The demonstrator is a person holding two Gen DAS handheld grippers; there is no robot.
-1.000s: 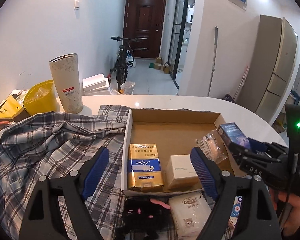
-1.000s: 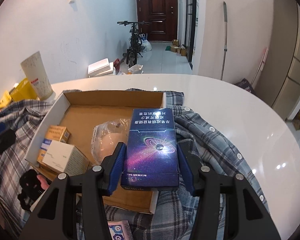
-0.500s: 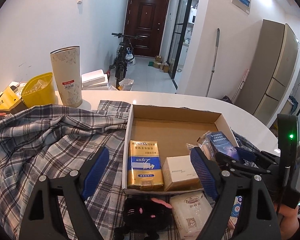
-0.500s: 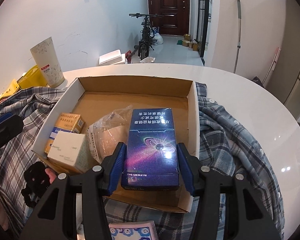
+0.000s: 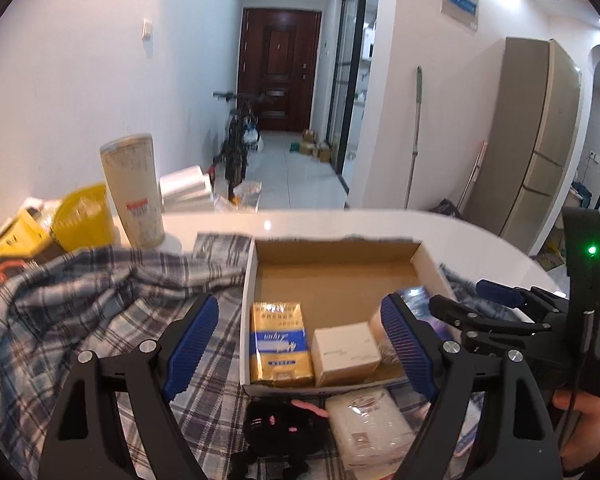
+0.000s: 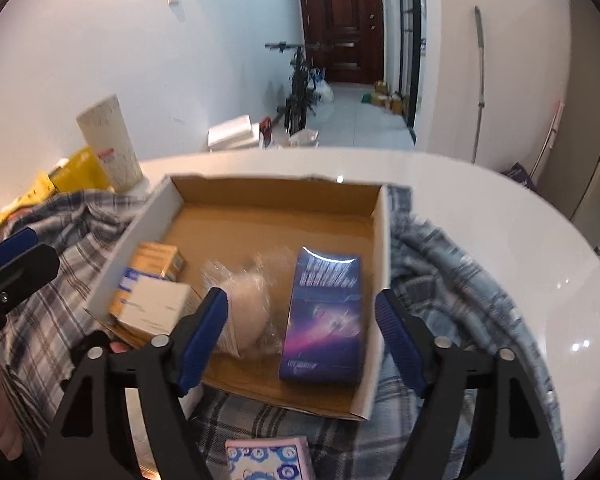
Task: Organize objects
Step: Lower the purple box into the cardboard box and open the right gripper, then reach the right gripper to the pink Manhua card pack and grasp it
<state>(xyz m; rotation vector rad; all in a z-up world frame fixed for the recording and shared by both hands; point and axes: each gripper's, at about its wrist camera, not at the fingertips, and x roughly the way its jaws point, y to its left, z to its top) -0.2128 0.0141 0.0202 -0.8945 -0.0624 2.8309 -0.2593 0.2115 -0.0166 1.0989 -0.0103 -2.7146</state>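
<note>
The far half of the box (image 6: 268,216) floor lies bare, open from above, while its near half is crowded by the gold pack (image 5: 280,342), white carton (image 5: 346,350), plastic bag (image 6: 248,300) and blue pack (image 6: 324,316). The shirt (image 5: 80,300) bunches against the box's left wall, with the tall canister (image 5: 134,192) and yellow tub (image 5: 82,216) behind it. Right of the box, the white table (image 6: 480,208) is open.

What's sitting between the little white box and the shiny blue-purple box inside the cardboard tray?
A crinkly clear plastic bag lies between the white box and blue-purple box, clearest in the right wrist view.
</note>
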